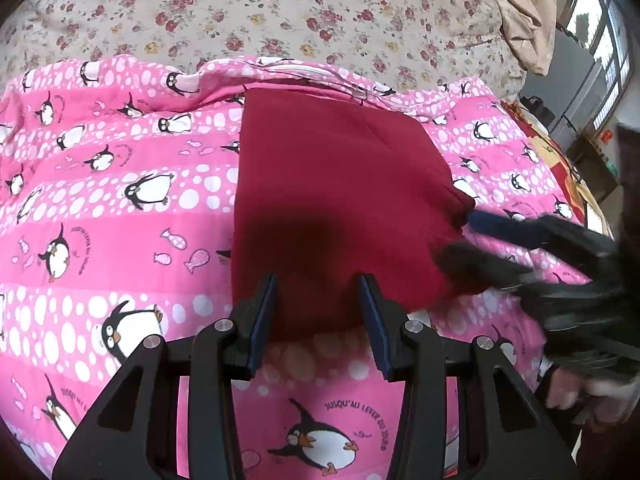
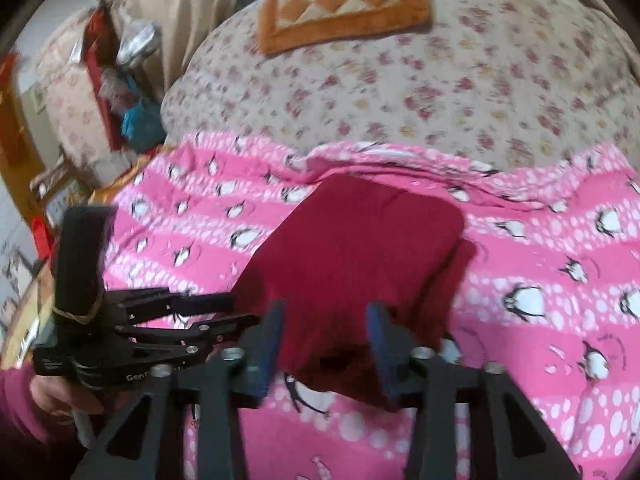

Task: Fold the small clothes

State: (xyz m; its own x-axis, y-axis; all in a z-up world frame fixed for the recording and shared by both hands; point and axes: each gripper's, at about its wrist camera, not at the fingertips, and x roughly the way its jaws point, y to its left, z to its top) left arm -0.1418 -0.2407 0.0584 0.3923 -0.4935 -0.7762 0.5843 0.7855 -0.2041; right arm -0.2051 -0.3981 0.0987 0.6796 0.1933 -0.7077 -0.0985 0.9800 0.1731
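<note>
Both grippers, left gripper [image 1: 318, 312] and right gripper [image 2: 326, 336], are released over the near edge of the red garment [image 1: 336, 184], which lies folded on the pink penguin quilt [image 1: 120, 208]. If you clench too deep, you may catch the quilt too and spoil the fold.

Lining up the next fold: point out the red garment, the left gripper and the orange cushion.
red garment [image 1: 340, 184], left wrist view, cloth middle.
left gripper [image 1: 318, 284], left wrist view, between fingertips.
orange cushion [image 2: 344, 4], right wrist view, quilted centre.

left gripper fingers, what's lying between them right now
In the left wrist view, the near edge of the red garment lies between the open left gripper's fingers, with pink penguin blanket just below it.
</note>
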